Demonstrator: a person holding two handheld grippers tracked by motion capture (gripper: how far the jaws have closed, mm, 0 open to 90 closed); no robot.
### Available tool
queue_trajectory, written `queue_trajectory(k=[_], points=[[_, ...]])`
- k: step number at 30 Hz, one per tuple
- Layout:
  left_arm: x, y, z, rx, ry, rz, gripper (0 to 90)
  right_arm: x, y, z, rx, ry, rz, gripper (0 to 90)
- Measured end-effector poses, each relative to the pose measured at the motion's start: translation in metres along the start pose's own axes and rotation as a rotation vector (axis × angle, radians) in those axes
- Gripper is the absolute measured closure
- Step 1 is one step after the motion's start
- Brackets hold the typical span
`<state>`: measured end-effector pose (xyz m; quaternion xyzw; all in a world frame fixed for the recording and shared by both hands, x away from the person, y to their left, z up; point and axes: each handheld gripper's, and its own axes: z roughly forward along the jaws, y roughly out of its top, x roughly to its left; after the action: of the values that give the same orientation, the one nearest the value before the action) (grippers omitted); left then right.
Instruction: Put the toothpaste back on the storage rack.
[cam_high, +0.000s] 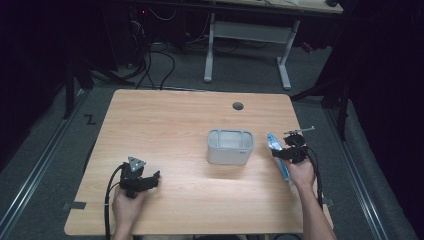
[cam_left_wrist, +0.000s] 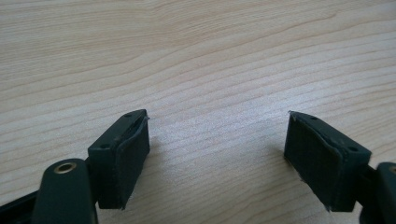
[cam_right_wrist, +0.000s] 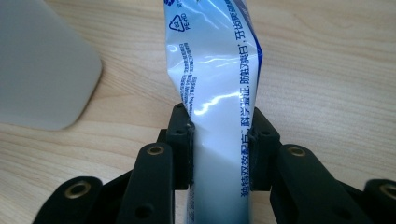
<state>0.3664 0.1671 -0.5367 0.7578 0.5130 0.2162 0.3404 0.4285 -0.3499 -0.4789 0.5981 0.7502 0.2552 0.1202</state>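
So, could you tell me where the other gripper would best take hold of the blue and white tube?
Probably the free flat crimped end of the tube, above the right gripper, which is shut across its middle. Come from the grey container side, jaws across the flat faces.

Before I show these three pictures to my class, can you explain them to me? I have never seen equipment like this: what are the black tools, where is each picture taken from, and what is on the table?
A person sits at a wooden table and holds a hand tool in each hand. Each tool is a gripper: two black jaws that squeeze together like tongs.

The wide picture comes from a camera above the person, looking forward and down. The two close pictures come from small cameras riding on the tools, looking along their jaws.

The left gripper is open over bare wood, holding nothing. The right gripper is shut on a blue and white tube with printed text, pinching its sides. In the high view the tube lies to the right of a grey plastic container standing on the table.
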Motion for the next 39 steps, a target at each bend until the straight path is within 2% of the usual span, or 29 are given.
queue_trajectory(k=[5,14,20,27,37,39], points=[[0.000,0.000,0.000,0.000,0.000,-0.001,22.9,0.000,0.000,-0.011,-0.051,0.015,-0.001,68.5],[0.000,0.000,0.000,0.004,0.001,0.004,22.6,0.000,-0.001,-0.028,-0.102,0.020,-0.007,68.3],[-0.001,0.000,0.000,0.003,0.002,0.006,22.6,0.002,-0.002,-0.033,-0.124,0.022,-0.022,68.0],[-0.001,0.000,0.000,0.003,0.002,0.006,22.7,0.006,-0.003,-0.034,-0.134,0.001,-0.042,67.9],[-0.001,0.000,0.000,0.003,0.002,0.006,22.7,0.013,-0.005,-0.041,-0.159,0.012,-0.069,67.4],[-0.001,0.000,0.000,0.003,0.003,0.006,22.7,0.015,-0.006,-0.042,-0.170,-0.002,-0.073,67.3]])
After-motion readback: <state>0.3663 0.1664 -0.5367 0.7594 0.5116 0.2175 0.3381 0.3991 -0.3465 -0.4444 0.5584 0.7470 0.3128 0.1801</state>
